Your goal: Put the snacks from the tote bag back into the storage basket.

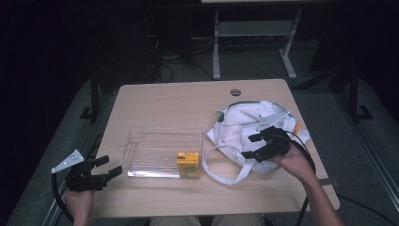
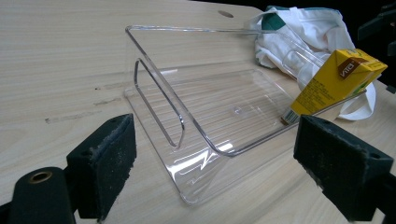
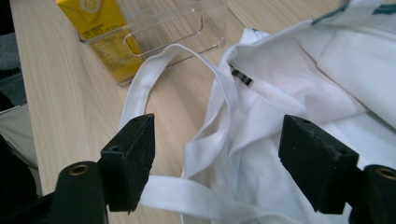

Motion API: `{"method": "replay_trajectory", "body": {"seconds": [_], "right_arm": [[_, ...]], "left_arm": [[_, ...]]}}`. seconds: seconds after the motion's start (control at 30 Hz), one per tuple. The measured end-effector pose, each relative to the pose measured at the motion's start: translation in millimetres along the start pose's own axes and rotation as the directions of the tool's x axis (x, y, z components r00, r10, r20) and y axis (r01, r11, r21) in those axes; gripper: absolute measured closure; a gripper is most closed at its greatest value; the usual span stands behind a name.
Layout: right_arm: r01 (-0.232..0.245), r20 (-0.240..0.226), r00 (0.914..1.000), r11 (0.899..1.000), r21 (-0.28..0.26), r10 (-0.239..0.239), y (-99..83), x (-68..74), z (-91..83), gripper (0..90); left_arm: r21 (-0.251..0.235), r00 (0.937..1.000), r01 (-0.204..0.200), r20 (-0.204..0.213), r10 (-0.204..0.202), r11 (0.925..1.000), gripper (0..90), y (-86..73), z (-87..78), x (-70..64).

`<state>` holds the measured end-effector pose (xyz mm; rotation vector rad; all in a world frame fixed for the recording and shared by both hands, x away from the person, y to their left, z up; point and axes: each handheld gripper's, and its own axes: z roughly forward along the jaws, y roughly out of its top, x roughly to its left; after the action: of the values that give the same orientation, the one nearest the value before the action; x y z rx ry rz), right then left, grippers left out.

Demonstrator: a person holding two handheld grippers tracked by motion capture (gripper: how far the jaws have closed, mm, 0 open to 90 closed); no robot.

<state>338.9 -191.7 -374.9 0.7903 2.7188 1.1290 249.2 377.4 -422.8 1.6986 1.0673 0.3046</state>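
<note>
Overhead, the pale wood-grain table (image 1: 155,101) carries a crumpled white cloth bag (image 1: 244,129) at its right, a clear rigid plastic tray (image 1: 162,150) mid-table, and a yellow drink carton (image 1: 188,164) in the tray's near right corner. Closer, the right gripper view reveals the bag's flat webbing strap (image 3: 149,84) looping beside the tray. Right gripper (image 1: 256,146) hovers spread wide over the bag's folds, pinching nothing; left gripper (image 1: 106,167), equally spread, faces the tray, apart.

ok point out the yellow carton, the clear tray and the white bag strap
yellow carton (image 1: 188,164), high view, on its front face
clear tray (image 2: 224,100), left gripper view, on its bare floor
white bag strap (image 3: 140,88), right gripper view, on the loop lying on the table
</note>
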Motion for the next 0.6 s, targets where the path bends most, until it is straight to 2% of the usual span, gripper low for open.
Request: {"method": "replay_trajectory", "body": {"seconds": [0.33, 0.6], "right_arm": [[-0.047, 0.03, 0.9984, 0.999, -0.024, 0.047, -19.5, -6.4, -11.6, 25.5], [-0.064, 0.059, 0.9961, 0.997, -0.04, 0.066, -35.4, -11.2, -21.1, 25.3]], "left_arm": [[0.004, 1.0, -0.007, 0.001, 0.007, 1.0, 12.7, -0.2, 0.0, -0.6], [0.006, 0.9999, -0.011, 0.0, 0.011, 0.9999, 12.7, -0.3, -0.4, -0.6]]}}
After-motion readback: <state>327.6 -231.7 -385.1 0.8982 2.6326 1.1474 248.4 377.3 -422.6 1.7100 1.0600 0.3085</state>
